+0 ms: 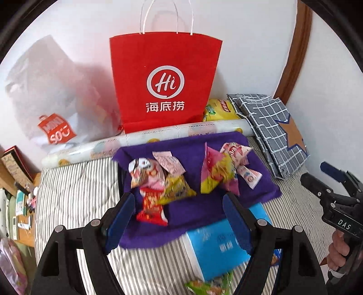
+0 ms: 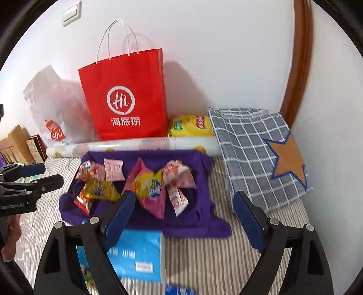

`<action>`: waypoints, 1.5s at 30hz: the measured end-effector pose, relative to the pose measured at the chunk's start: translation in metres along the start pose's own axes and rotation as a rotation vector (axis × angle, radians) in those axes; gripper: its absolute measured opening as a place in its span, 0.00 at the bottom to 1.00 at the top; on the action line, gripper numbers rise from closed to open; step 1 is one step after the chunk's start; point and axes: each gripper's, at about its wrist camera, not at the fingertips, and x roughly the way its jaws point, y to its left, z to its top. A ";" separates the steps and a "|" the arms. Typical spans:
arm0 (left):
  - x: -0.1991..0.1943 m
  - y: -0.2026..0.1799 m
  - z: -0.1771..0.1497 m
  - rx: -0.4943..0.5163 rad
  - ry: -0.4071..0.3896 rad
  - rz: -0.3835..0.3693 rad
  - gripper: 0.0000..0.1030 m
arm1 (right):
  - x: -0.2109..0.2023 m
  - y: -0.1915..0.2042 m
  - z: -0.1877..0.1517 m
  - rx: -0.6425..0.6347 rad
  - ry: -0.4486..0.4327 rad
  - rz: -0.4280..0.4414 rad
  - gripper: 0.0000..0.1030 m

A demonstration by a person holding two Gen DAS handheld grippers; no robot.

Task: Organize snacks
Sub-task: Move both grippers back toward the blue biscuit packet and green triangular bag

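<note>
My left gripper (image 1: 179,217) and right gripper (image 2: 183,217) both hover with jaws apart and empty above the striped bedding (image 1: 74,181), the snack packets (image 1: 158,181) lying in two heaps ahead of them on the purple cloth (image 1: 197,213). A blue tissue pack (image 2: 138,254) sits just beneath the fingers. My right view alone shows a wall switch (image 2: 72,13); my left view alone shows a green packet (image 1: 208,287) at the near edge.
</note>
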 end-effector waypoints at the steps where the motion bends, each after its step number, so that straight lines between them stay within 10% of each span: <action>1: -0.005 0.000 -0.006 -0.004 -0.004 0.000 0.76 | -0.003 -0.002 -0.005 0.006 0.006 0.010 0.85; 22: -0.042 -0.022 -0.100 -0.050 0.052 -0.001 0.77 | -0.051 -0.023 -0.107 0.049 0.075 0.037 0.85; 45: 0.001 0.022 -0.136 -0.128 0.151 -0.002 0.77 | 0.040 -0.016 -0.165 0.125 0.268 0.104 0.64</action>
